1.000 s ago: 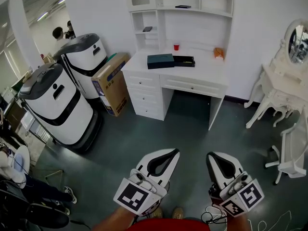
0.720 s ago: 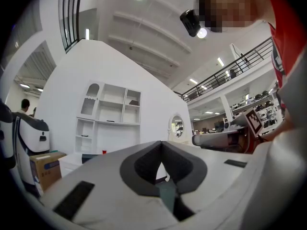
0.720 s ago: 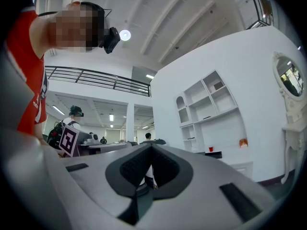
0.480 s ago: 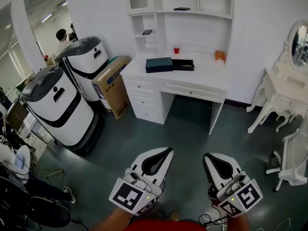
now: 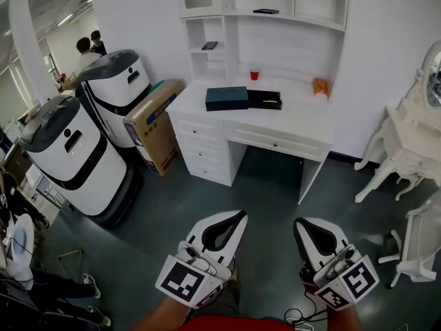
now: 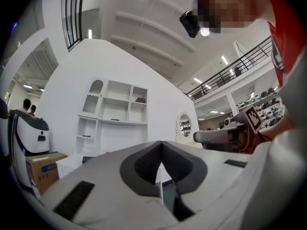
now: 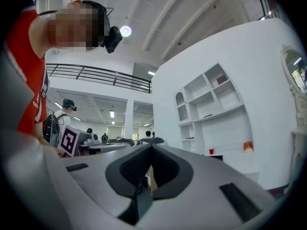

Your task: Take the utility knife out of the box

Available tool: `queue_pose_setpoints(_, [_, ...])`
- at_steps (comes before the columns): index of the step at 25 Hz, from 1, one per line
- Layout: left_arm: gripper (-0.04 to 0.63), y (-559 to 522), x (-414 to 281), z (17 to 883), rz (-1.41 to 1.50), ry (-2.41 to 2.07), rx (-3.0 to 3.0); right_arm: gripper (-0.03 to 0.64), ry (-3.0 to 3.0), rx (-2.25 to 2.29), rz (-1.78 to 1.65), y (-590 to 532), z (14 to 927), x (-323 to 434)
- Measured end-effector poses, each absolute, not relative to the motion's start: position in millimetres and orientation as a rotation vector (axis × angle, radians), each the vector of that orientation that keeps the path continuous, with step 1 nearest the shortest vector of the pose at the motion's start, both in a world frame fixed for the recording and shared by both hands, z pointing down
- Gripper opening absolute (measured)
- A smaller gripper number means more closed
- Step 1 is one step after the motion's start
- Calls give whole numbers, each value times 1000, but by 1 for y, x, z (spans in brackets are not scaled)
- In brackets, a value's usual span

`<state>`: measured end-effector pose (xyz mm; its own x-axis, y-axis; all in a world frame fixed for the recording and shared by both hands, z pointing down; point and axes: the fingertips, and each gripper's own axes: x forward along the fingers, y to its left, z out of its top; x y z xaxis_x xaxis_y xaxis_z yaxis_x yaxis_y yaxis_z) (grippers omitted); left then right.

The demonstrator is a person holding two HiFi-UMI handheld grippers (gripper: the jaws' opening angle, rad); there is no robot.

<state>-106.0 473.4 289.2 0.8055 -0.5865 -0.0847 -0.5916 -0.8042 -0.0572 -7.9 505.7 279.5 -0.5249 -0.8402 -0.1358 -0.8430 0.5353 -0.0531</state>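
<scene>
Head view: both grippers low in frame, side by side, well apart from the desk (image 5: 293, 119); left gripper (image 5: 241, 216) jaws pressed together, nothing between them; left gripper view confirms, tips meet (image 6: 161, 142), empty; right gripper (image 5: 302, 223) jaws also pressed together; right gripper view shows tips meeting (image 7: 151, 145), nothing pinched; each gripper carries its marker cube nearest the person; person's forearms at bottom edge.

White desk with hutch (image 5: 265, 19) against the far wall; open black box (image 5: 262, 96) on the desktop, near the middle; thin yellow streak inside it at the right, the knife (image 5: 273, 102) as far as can be told, too small for detail; teal flat case (image 5: 227, 98) just left of the box, touching or nearly; red cup (image 5: 254, 74) behind them by the hutch back; orange thing (image 5: 319, 86) at the desk's right rear.

Left of the desk: carton (image 5: 153, 124) leaning on the floor; two white robots (image 5: 65, 150) beside it; two people (image 5: 87, 45) far behind; white vanity (image 5: 413, 147) at right edge.
</scene>
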Motion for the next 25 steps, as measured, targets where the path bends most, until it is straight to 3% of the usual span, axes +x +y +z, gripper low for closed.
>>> queue_pose_setpoints(12, [37, 269, -111, 276, 108, 893, -2923, 21, 2588, -1517, 72, 309, 260, 0])
queue_pose_setpoints(25, [37, 119, -91, 289, 71, 951, -2943, 21, 2645, -1497, 64, 150, 268, 26])
